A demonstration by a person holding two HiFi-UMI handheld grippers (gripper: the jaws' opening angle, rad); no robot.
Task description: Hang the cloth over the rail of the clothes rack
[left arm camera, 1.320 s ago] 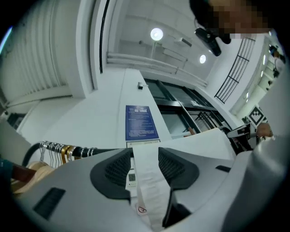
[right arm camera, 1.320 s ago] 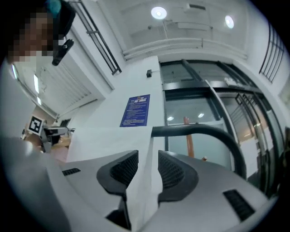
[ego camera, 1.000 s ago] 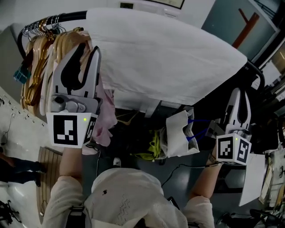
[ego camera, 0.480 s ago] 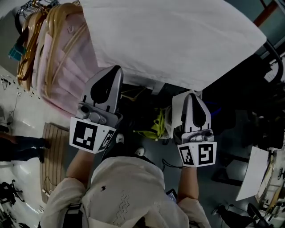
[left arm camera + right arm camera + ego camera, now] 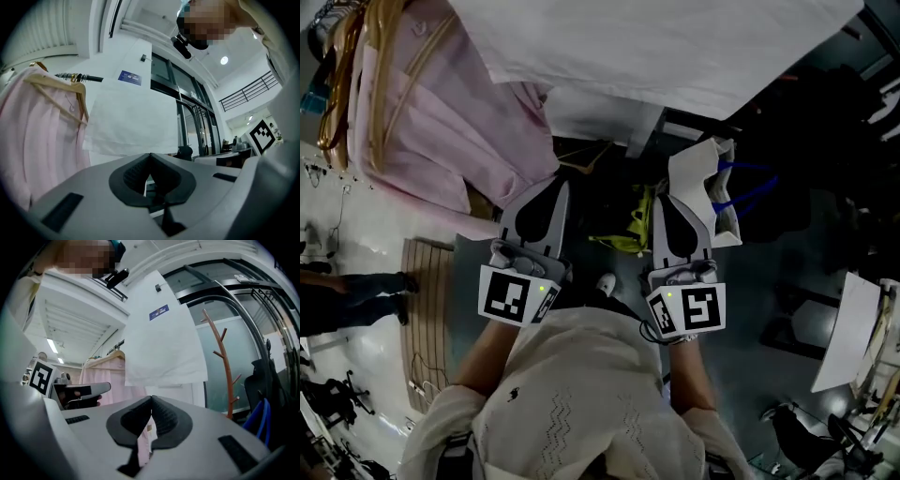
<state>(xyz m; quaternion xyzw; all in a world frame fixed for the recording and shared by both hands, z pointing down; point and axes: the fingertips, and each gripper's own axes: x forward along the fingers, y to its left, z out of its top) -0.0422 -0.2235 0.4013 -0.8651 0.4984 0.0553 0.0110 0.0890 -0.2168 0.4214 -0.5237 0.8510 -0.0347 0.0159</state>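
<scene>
The white cloth (image 5: 675, 47) hangs draped over the rack's rail, and its lower edge shows in the left gripper view (image 5: 136, 122) and the right gripper view (image 5: 164, 343). A bare stretch of black rail (image 5: 86, 78) runs to the left of the cloth. My left gripper (image 5: 548, 192) and right gripper (image 5: 675, 202) sit low and close together by my chest, well below the cloth. Both are shut with nothing between the jaws, as each gripper's own view shows (image 5: 150, 157) (image 5: 151, 401).
Pink shirts (image 5: 422, 141) on wooden hangers crowd the rail's left end. A white bag with blue handles (image 5: 712, 187) and a yellow-green item (image 5: 623, 230) lie on the floor under the rack. A brown coat stand (image 5: 224, 366) is at the right, a wooden mat (image 5: 427, 319) at the left.
Both grippers have dropped from the level of the cloth to near my body and drawn together. Their jaws, apart a second ago, are now closed. The cloth stays on the rail.
</scene>
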